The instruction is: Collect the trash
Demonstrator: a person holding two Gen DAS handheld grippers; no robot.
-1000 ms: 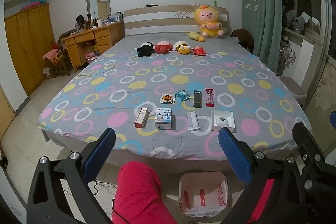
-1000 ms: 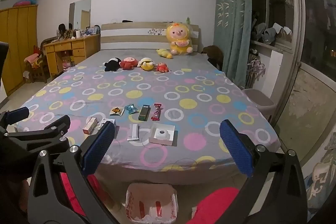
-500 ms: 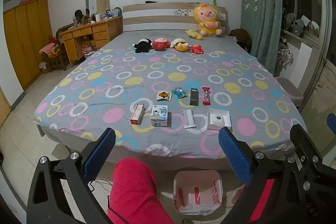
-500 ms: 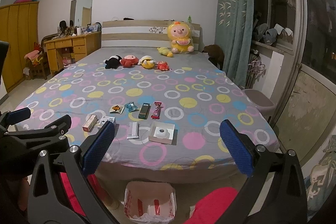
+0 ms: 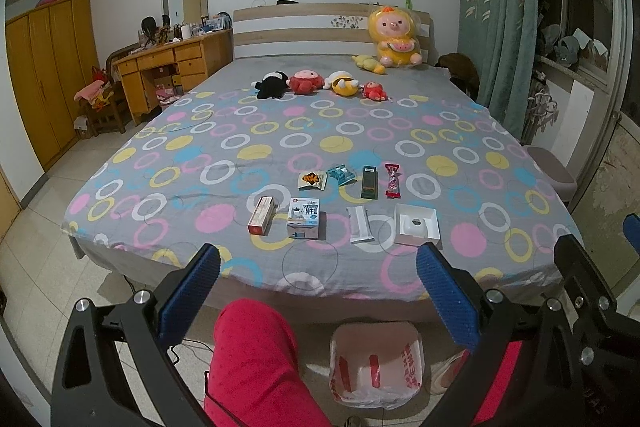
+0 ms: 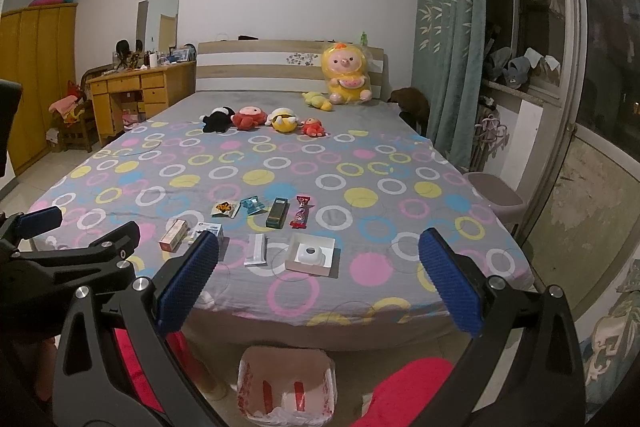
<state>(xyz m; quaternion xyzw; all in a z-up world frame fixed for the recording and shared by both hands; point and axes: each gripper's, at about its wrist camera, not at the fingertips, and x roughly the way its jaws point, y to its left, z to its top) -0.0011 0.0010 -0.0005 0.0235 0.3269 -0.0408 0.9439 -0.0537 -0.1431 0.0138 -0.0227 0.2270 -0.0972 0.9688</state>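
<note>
Left gripper (image 5: 318, 301): low centre of the left wrist view, blue pads spread wide, nothing between them.
Right gripper (image 6: 318, 287): low centre of the right wrist view, jaws likewise wide apart and empty.
Red trouser legs (image 5: 256, 363): bottom of the frame, between the left gripper's fingers.
Trash bag (image 5: 376, 363): white with red print, open on the floor below the bed edge, just under the gap of each gripper.
Bed (image 5: 200, 223): grey cover with coloured rings filled mid-frame, beyond both grippers.
Near row of trash: red-ended carton (image 5: 262, 215), blue-and-white box (image 5: 304, 218), white sachet (image 5: 360, 225), open white box (image 5: 416, 225), all lying flat above the left gripper's gap, well apart from its pads.
Far row: orange-print packet (image 5: 313, 181), teal packet (image 5: 341, 174), dark green box (image 5: 369, 181), red-striped sweet (image 5: 393, 180); their labels were too small to read.
Soft toys (image 5: 304, 83): a line of four, upper centre.
Yellow plush (image 5: 394, 39): against the headboard, top of frame.
</note>
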